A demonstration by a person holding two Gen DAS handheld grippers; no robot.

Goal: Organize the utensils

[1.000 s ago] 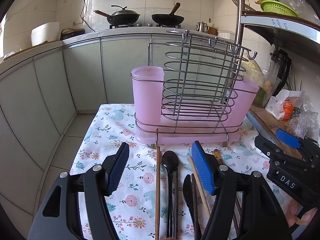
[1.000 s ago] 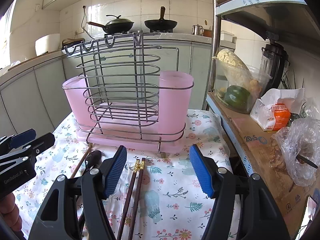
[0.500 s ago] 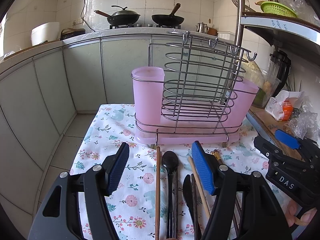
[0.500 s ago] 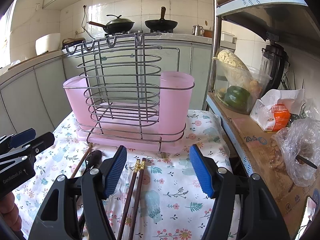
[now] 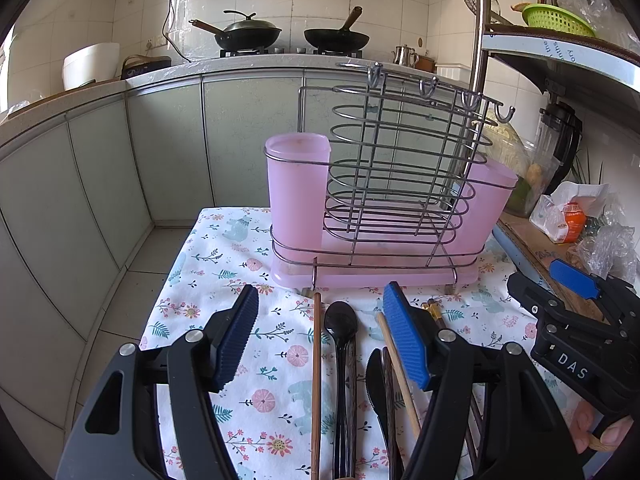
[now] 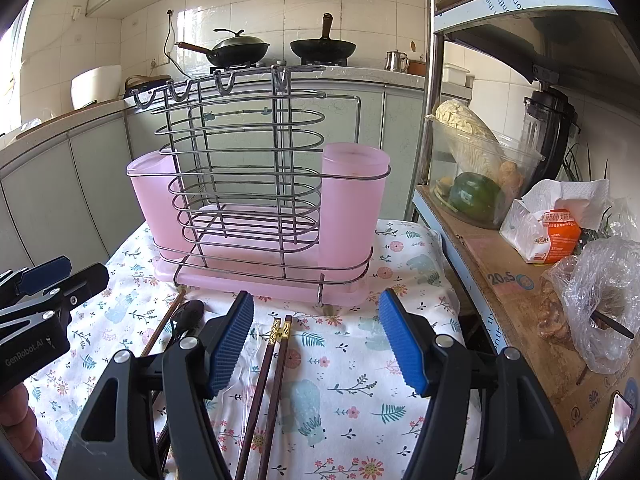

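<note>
A wire utensil rack (image 5: 384,184) with pink cups at both ends (image 6: 260,184) stands at the back of a floral-cloth table (image 5: 224,272). In front of it lie a brown chopstick (image 5: 317,364), a black spoon (image 5: 341,332), a black knife (image 5: 376,384), a light wooden stick (image 5: 394,364) and a dark chopstick pair with gold tips (image 6: 272,364). My left gripper (image 5: 320,340) is open above the spoon and chopstick. My right gripper (image 6: 316,340) is open above the dark chopstick pair. Both are empty.
A shelf on the right holds a clear tub of vegetables (image 6: 476,176), a paper packet (image 6: 552,232) and a plastic bag (image 6: 600,300). A steel post (image 6: 434,80) rises beside the rack. Kitchen cabinets and a stove with two woks (image 5: 248,34) stand behind.
</note>
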